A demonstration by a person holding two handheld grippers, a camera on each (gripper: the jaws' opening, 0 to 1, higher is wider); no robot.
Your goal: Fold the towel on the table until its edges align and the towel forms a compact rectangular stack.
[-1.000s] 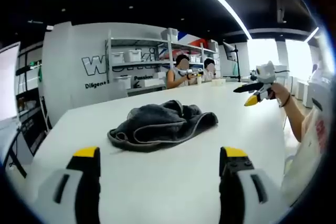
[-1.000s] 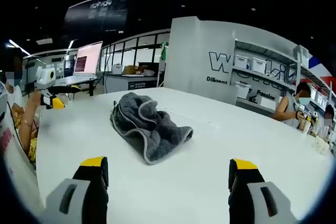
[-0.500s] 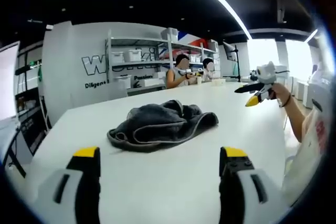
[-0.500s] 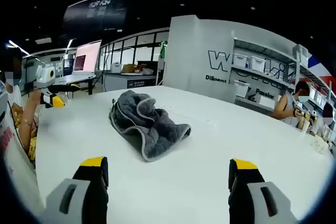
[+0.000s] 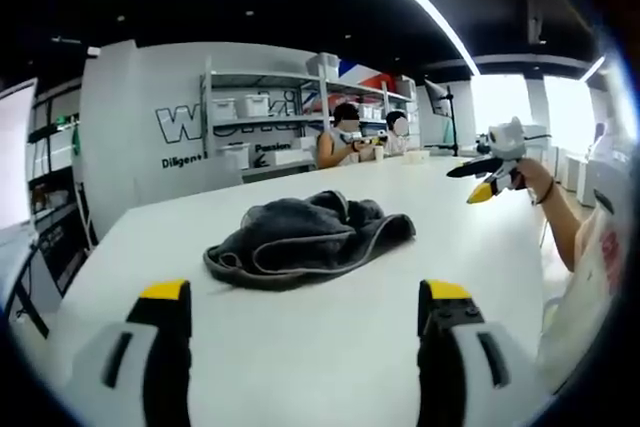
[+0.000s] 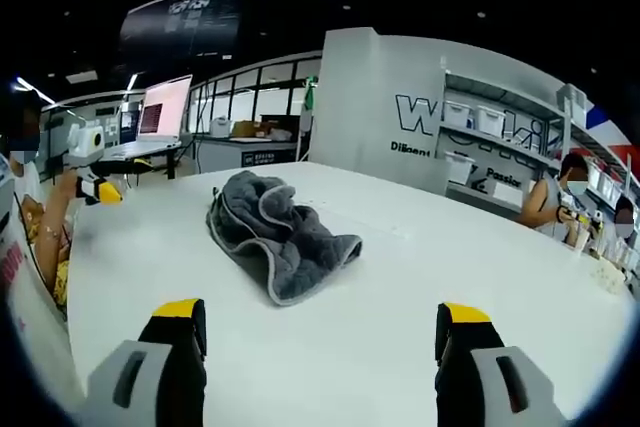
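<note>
1. Grey terry cloth with a paler grey edge trim: the towel (image 5: 305, 239) lies in a crumpled heap on the white table (image 5: 330, 347), roughly mid-surface, ahead of both my grippers. In the right gripper view the same towel (image 6: 275, 232) sits left of centre, bunched and rumpled, with one lobe spilling toward me.
2. My left gripper (image 5: 305, 292) stands wide, both yellow-tipped jaws well apart and empty, short of the towel and not touching it.
3. My right gripper (image 6: 322, 312) is likewise spread wide and carries nothing; the towel lies ahead of it, apart from the jaws.
4. The right gripper (image 5: 485, 182) also appears at the right of the left gripper view, held above the table in a hand; the left gripper (image 6: 95, 182) appears at the left of the right gripper view in the same manner.
5. Progress, as I judge it: nothing is done. No edge is flattened, no fold is made, no corners are matched.
6. Remaining: spread the heap flat, find the corners, fold edge to edge, and repeat until a compact rectangle results.
</note>
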